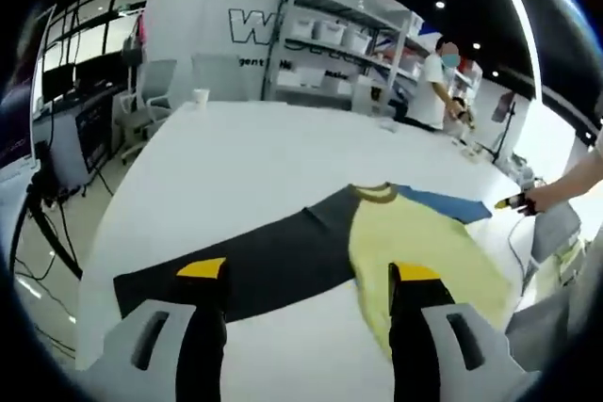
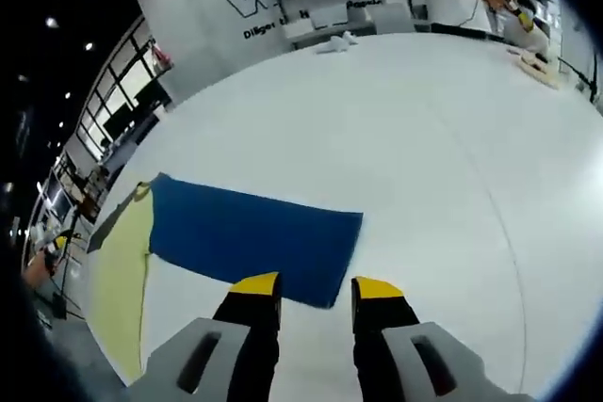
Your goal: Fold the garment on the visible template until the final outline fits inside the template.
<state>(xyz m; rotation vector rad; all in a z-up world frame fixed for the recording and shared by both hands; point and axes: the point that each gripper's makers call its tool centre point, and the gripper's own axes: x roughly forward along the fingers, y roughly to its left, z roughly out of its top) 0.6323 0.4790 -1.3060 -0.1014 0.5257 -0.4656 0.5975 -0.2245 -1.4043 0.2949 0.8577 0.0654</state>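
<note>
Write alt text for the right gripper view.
A blue sleeve of a garment lies flat on a white table, joined to a yellow body panel at left. The open right hand-held gripper hovers at the sleeve's near edge.

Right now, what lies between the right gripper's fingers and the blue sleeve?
Bare white table; the right gripper hovers open beside the blue sleeve end, in the right gripper view.

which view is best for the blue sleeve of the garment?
Right gripper view: the blue sleeve lies flat and large just ahead of the open right gripper. The left gripper view shows it as a thin strip past the yellow body.
</note>
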